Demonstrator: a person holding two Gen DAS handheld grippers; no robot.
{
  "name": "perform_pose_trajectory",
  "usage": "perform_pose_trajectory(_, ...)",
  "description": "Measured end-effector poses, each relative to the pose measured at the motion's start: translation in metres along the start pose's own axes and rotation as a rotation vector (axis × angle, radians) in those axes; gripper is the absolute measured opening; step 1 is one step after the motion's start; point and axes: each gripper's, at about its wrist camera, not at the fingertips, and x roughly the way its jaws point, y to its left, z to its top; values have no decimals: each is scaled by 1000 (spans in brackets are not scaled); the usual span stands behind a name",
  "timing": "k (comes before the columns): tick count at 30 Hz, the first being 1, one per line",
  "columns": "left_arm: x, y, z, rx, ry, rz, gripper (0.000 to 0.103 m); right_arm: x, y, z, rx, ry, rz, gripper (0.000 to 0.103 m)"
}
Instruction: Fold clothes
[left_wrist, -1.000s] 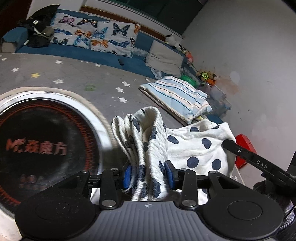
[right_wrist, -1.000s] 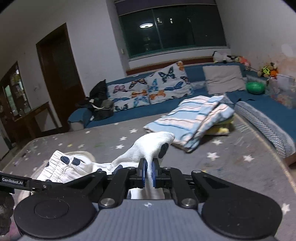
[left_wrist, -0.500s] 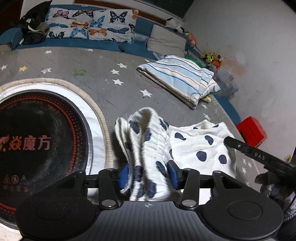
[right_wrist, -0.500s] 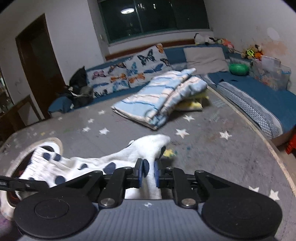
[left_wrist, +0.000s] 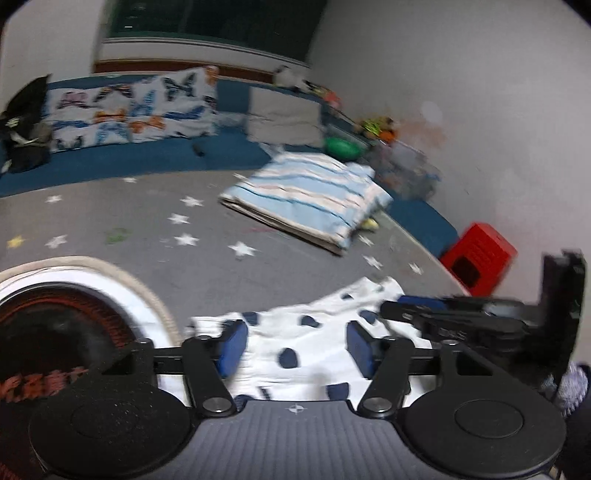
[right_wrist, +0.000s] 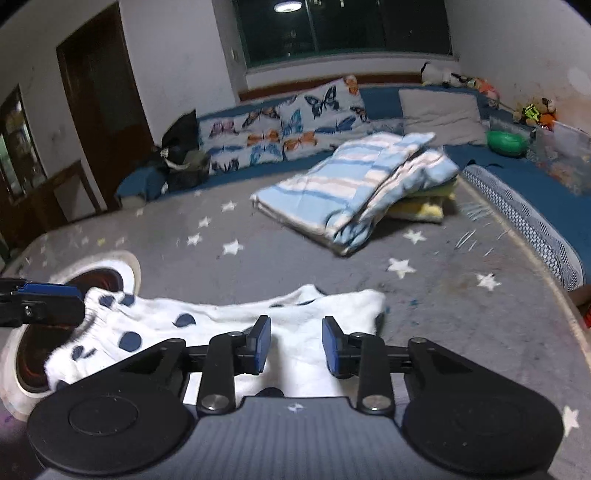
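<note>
A white garment with dark blue dots (left_wrist: 306, 332) lies spread on the grey star-patterned surface (left_wrist: 207, 266). My left gripper (left_wrist: 293, 347) hovers over its near edge. Its blue pads stand wide apart and do not press on the cloth. In the right wrist view the same garment (right_wrist: 207, 321) stretches left to right. My right gripper (right_wrist: 295, 343) is above its right end with its jaws opening; cloth lies between and below the pads, but they do not grip it. Each gripper shows in the other's view: the right gripper (left_wrist: 443, 321) and the left gripper (right_wrist: 40, 302).
A folded blue-striped blanket (right_wrist: 351, 184) lies farther back on the surface. A round black and red disc with a white rim (left_wrist: 55, 325) sits at the left, under the garment's edge. A red stool (left_wrist: 480, 258) stands at the right. Butterfly cushions (right_wrist: 288, 125) line the back.
Both grippers have let go of the garment. The bunched cloth that stood up between the jaws now lies flat, and both pairs of pads stand wider apart.
</note>
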Motion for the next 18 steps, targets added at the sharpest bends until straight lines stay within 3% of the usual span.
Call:
perform_pose_trajectory(3, 23, 0, -2, 20, 47, 9, 41, 13, 4, 1, -21, 23, -18, 30)
perform_pose_trajectory(11, 40, 10, -5, 11, 77, 29, 40, 32, 5, 8, -64, 43, -24, 38)
perform_pose_trajectory(18, 26, -8, 1, 44, 41, -19, 40, -3, 12, 12, -84, 1, 17, 43)
